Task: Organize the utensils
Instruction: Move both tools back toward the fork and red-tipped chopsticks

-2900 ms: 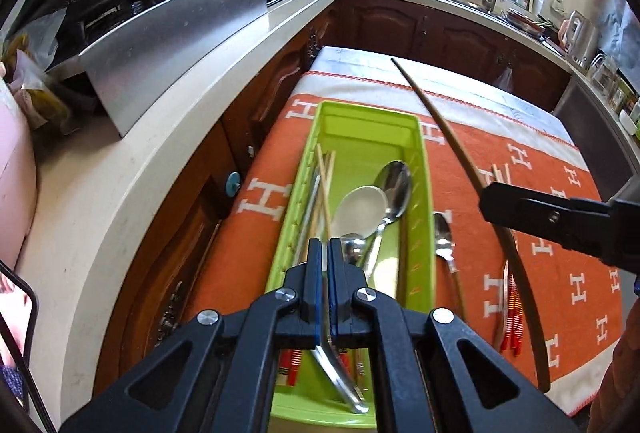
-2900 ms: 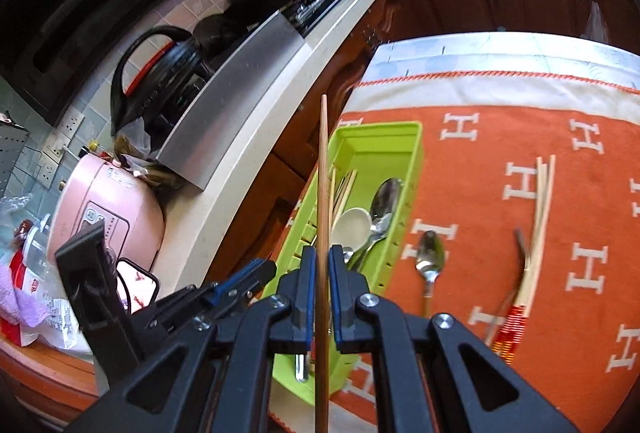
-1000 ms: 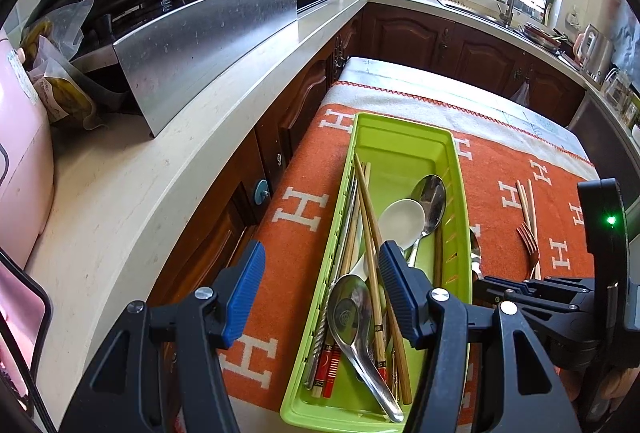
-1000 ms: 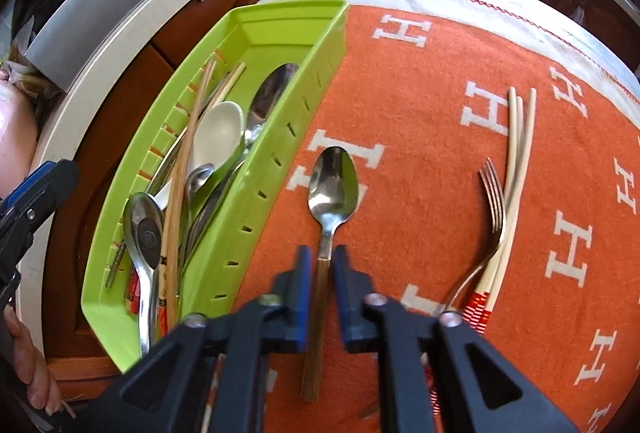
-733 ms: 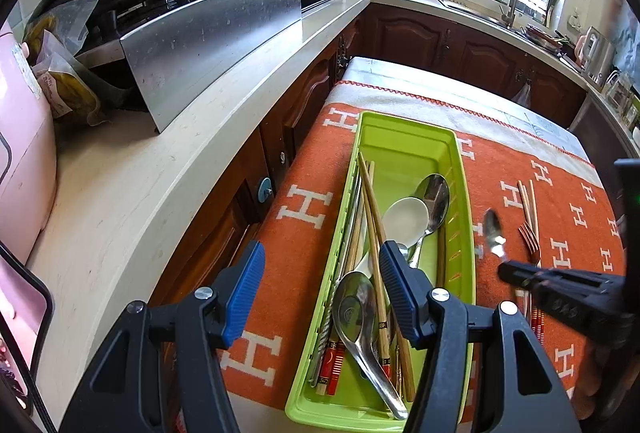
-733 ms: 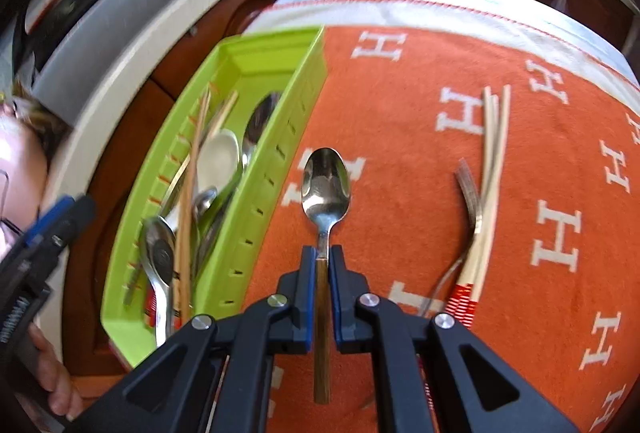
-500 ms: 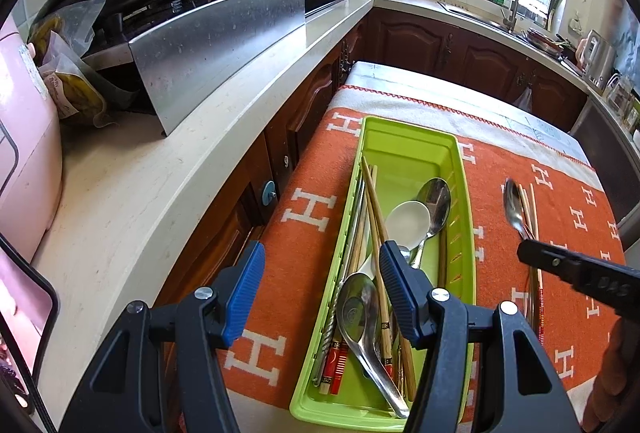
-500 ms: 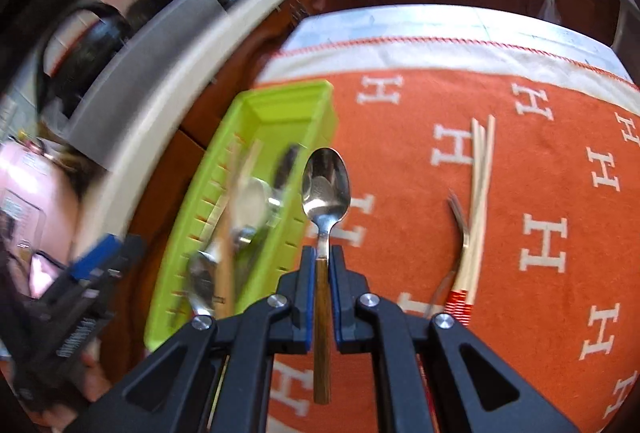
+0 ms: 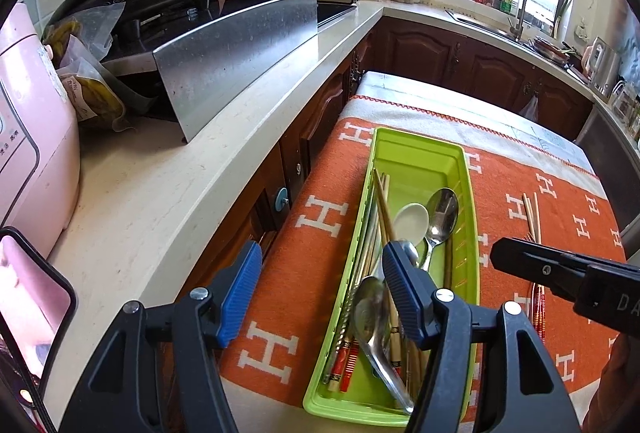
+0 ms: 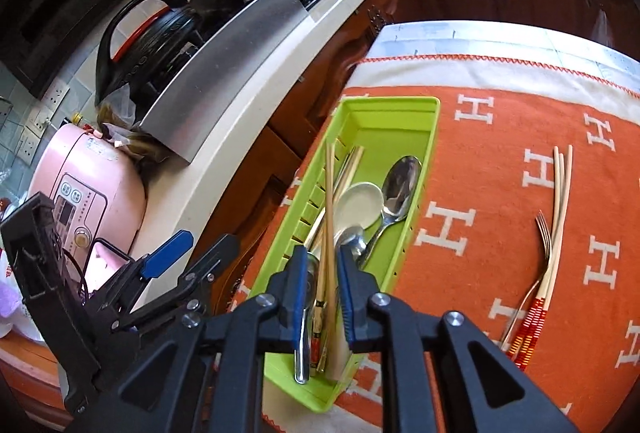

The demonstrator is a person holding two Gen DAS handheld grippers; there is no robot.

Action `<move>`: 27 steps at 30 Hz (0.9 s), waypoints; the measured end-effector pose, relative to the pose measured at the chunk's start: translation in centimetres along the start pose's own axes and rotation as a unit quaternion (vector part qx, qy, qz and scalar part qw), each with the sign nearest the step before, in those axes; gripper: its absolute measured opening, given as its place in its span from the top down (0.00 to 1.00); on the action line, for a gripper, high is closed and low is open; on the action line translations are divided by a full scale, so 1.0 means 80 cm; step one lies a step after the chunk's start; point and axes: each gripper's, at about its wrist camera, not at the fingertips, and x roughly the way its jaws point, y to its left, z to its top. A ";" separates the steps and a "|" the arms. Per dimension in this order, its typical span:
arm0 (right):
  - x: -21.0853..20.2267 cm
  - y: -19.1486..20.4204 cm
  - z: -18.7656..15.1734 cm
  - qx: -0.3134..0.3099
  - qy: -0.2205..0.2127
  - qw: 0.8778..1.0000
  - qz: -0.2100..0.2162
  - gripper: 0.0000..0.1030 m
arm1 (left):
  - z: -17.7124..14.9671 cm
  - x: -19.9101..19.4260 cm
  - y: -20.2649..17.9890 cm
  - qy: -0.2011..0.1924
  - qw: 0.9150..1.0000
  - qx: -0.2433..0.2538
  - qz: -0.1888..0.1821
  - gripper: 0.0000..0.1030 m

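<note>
Over the green tray [image 10: 425, 153] we have the right tool [image 10: 321, 265], its jaws opening right now with a spoon's wooden handle [image 10: 335, 333] standing loose between the pads, so nothing is pinched. The left tool [image 9: 320, 281] hangs spread wide and empty above the tray's near end. Inside the tray we see chopsticks, a white spoon [image 10: 358, 207] and a steel spoon [image 10: 400, 185] already piled lengthwise. Out on the orange cloth [image 10: 500, 121], well apart from the tray, a fork [image 10: 538, 261] lies against pale chopsticks [image 10: 560, 193] with red ends, so we judge the sorting is unfinished.

What could go wrong from here? That handle looks propped on the heap; as the pads part it may tip against the tray's near wall or spill over it. The fork is tangled with those chopsticks, so a careless pinch could drag both. And our two tools sit near each other over the tray, so a swing across could knock them together.
</note>
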 end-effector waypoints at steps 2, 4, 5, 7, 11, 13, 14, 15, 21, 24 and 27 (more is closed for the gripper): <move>-0.002 -0.003 0.000 0.000 -0.002 1.000 -0.004 0.85 | 0.000 -0.001 -0.001 0.000 1.000 0.000 0.000 0.41; -0.004 -0.009 -0.001 0.005 -0.001 1.000 -0.007 0.85 | 0.000 -0.002 -0.003 -0.001 1.000 0.002 0.000 0.41; -0.006 -0.013 -0.002 0.008 -0.001 1.000 -0.008 0.85 | 0.000 -0.002 -0.004 0.000 1.000 0.004 0.000 0.41; -0.009 -0.018 -0.003 0.010 -0.003 1.000 -0.011 0.85 | 0.000 -0.003 -0.007 -0.001 1.000 0.007 -0.001 0.41; -0.017 -0.032 -0.008 0.012 -0.011 1.000 -0.025 0.85 | 0.000 -0.006 -0.015 -0.002 1.000 0.015 -0.003 0.41; -0.021 -0.039 -0.010 0.015 -0.013 0.999 -0.032 0.85 | -0.001 -0.008 -0.021 -0.001 1.000 0.019 -0.003 0.40; -0.024 -0.043 -0.011 0.018 -0.014 0.999 -0.035 0.85 | -0.001 -0.009 -0.022 -0.001 1.000 0.021 -0.004 0.40; -0.025 -0.046 -0.012 0.020 -0.015 0.999 -0.036 0.85 | -0.001 -0.010 -0.025 -0.001 1.000 0.022 -0.005 0.40; -0.041 -0.072 -0.019 0.034 -0.024 0.998 -0.053 0.85 | -0.003 -0.018 -0.048 -0.003 0.999 0.042 -0.010 0.40; -0.048 -0.086 -0.023 0.043 -0.028 0.997 -0.060 0.85 | -0.004 -0.020 -0.059 -0.003 0.999 0.051 -0.013 0.39; -0.055 -0.100 -0.026 0.051 -0.032 0.996 -0.069 0.85 | -0.005 -0.021 -0.069 -0.002 0.998 0.059 -0.016 0.39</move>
